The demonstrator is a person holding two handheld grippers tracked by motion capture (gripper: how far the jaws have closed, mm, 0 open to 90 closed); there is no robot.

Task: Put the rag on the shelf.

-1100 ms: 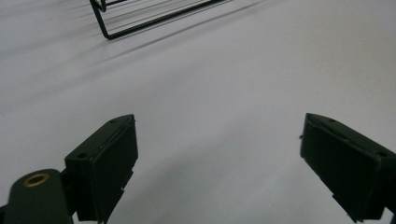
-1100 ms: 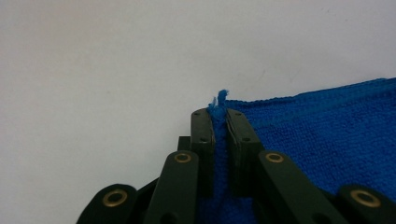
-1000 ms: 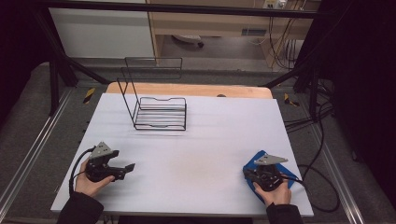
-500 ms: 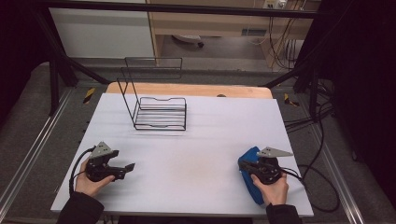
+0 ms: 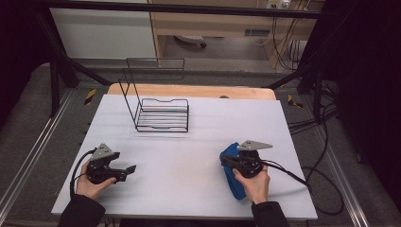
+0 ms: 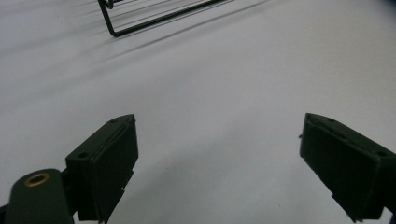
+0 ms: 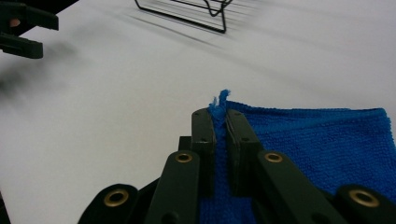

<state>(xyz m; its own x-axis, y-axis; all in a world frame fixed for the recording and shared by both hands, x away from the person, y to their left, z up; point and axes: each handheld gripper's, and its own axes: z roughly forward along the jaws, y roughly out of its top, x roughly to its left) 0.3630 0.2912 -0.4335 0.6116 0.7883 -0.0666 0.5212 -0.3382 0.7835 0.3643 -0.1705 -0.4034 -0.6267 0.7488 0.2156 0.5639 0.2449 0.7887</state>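
1. Blue cloth (image 5: 232,170): lies on the tabletop (image 5: 198,156) near its right front corner, partly under the person's right hand. In the right gripper view the cloth (image 7: 322,140) spreads flat to the right of the jaws, with one edge drawn up between them.
2. Right gripper (image 5: 226,162): jaws closed tight on that raised edge; a small tuft of cloth pokes out above the tips in the right gripper view (image 7: 219,122). The grip looks secure.
3. Left gripper (image 5: 131,169): rests near the left front corner of the tabletop, jaws standing wide apart with nothing between them, as the left gripper view (image 6: 215,163) confirms. It is well apart from the cloth.
4. Wire rack (image 5: 161,111): stands toward the back edge, left of centre, well apart from both grippers. Nothing sits in it.
5. Progress, as judged: the cloth is seized at one edge, which is the only step complete. Most of the cloth remains flat on the surface. Lifting, spreading or folding it, and any use of the left gripper or the rack, is yet to be done.
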